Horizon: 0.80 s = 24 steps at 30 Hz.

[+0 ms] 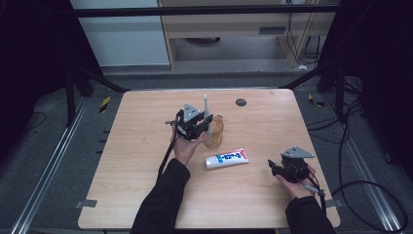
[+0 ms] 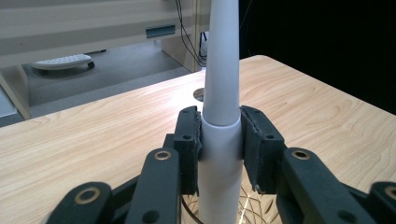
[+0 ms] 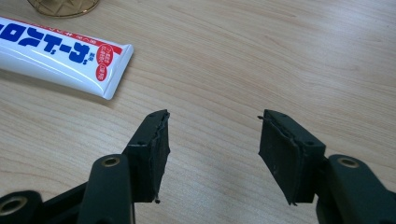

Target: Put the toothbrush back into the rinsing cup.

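Nearest us, right gripper [image 1: 278,168]: jaws apart, empty, right of toothpaste tube [image 1: 226,158]. We note left gripper [image 1: 208,120] clamped on white toothbrush handle [image 2: 220,140], upright over amber glass cup [image 1: 214,132].

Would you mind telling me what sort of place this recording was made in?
Probably a lab recording bay: a wooden table on a metal frame, dark curtains at both sides, and cables on grey carpet.
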Tool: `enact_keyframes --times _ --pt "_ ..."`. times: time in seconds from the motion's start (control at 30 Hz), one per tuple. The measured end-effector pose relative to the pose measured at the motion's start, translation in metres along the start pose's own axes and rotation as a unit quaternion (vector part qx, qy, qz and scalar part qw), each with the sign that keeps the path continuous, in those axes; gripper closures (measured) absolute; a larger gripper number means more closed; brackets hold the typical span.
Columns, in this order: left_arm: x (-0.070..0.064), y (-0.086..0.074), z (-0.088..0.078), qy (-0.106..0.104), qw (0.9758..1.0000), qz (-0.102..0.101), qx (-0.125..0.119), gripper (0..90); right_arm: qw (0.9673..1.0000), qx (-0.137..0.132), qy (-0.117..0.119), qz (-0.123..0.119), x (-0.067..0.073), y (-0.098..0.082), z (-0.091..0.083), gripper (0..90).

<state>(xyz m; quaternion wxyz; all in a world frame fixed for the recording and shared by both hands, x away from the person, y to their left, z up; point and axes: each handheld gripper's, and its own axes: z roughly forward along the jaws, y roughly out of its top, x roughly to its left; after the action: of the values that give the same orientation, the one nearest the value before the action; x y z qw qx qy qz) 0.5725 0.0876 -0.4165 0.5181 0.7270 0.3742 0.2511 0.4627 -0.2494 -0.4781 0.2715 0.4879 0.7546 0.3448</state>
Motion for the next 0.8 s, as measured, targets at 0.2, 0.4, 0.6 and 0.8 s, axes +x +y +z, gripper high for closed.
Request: enact_keyframes --times 0.2,0.4,0.6,0.8 --pt "-0.0004 -0.0041 0.0014 0.0 1.0 0.004 0.004 68.2 1.0 0.0 -0.001 -0.002 0.0002 -0.0001 0.0005 42.2" --pt "0.0001 -0.0047 0.0008 -0.001 1.0 0.003 0.003 68.0 1.0 0.001 -0.001 -0.002 0.0004 0.0 0.0005 42.0" --pt "0.0024 -0.0057 -0.0002 -0.002 0.9999 -0.01 0.002 66.2 1.0 0.001 0.001 -0.001 0.0014 0.0002 0.0007 40.6" --pt "0.0031 -0.008 -0.0015 -0.005 1.0 -0.006 0.002 61.0 1.0 0.001 0.001 0.001 0.0021 0.0003 0.0009 40.2"
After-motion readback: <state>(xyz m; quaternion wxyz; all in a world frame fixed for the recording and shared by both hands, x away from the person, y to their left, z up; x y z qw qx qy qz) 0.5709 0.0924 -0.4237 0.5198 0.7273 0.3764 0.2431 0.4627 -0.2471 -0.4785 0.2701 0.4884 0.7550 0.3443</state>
